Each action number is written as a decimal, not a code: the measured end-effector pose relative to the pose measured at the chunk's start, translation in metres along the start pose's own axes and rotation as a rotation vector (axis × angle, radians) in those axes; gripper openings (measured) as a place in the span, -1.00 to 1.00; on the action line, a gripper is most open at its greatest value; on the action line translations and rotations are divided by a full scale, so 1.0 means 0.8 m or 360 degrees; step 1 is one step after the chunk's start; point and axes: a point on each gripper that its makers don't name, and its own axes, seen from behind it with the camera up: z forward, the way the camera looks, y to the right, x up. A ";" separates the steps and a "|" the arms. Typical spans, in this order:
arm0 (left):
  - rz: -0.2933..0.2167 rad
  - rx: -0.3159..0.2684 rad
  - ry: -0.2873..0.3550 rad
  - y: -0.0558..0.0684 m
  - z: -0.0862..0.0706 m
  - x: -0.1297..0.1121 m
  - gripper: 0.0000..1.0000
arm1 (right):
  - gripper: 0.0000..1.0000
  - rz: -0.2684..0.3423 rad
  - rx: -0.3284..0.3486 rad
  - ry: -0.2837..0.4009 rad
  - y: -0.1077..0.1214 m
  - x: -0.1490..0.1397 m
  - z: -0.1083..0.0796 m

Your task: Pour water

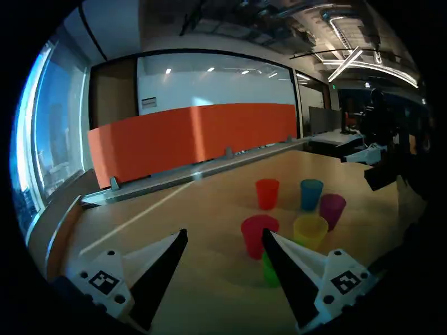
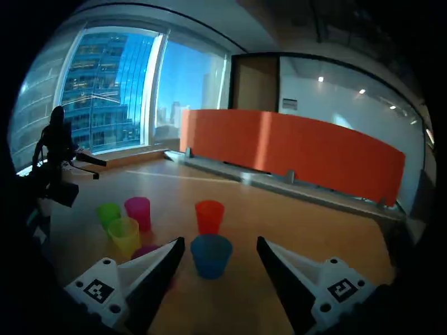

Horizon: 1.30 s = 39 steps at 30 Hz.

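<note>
Several coloured plastic cups stand upright in a cluster on a wooden table (image 1: 184, 223). In the left gripper view my left gripper (image 1: 223, 233) is open above the table. A pink cup (image 1: 258, 234) stands just beyond its fingertips, and a green cup (image 1: 270, 272) is half hidden behind its right finger. Farther off are the yellow (image 1: 310, 231), orange (image 1: 267, 194), blue (image 1: 311, 194) and purple (image 1: 332, 211) cups. In the right gripper view my right gripper (image 2: 219, 241) is open, with the blue cup (image 2: 211, 255) in the gap just ahead and the orange cup (image 2: 209, 216) behind it. I cannot tell whether any cup holds water.
An orange divider panel (image 1: 190, 139) on a metal rail runs along the table's far edge. Large windows (image 2: 112, 89) lie beyond it. A dark shape (image 1: 385, 173) stands at the right of the left gripper view. The yellow (image 2: 125, 234), green (image 2: 108, 215) and pink (image 2: 138, 212) cups sit left of my right gripper.
</note>
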 end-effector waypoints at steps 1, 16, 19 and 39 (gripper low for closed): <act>-0.0005 0.0022 0.0017 -0.003 0.000 0.003 0.99 | 1.00 0.0000 -0.0027 0.0020 0.002 0.004 -0.002; -0.0142 0.0336 0.0288 -0.041 -0.010 0.050 0.99 | 1.00 0.0065 -0.0444 0.0301 0.048 0.047 -0.024; -0.0186 0.0406 0.0330 -0.053 -0.016 0.055 0.99 | 1.00 0.0081 -0.0531 0.0333 0.060 0.051 -0.027; -0.0278 0.0589 0.0423 -0.076 -0.027 0.059 0.99 | 1.00 0.0119 -0.0887 0.0430 0.092 0.054 -0.043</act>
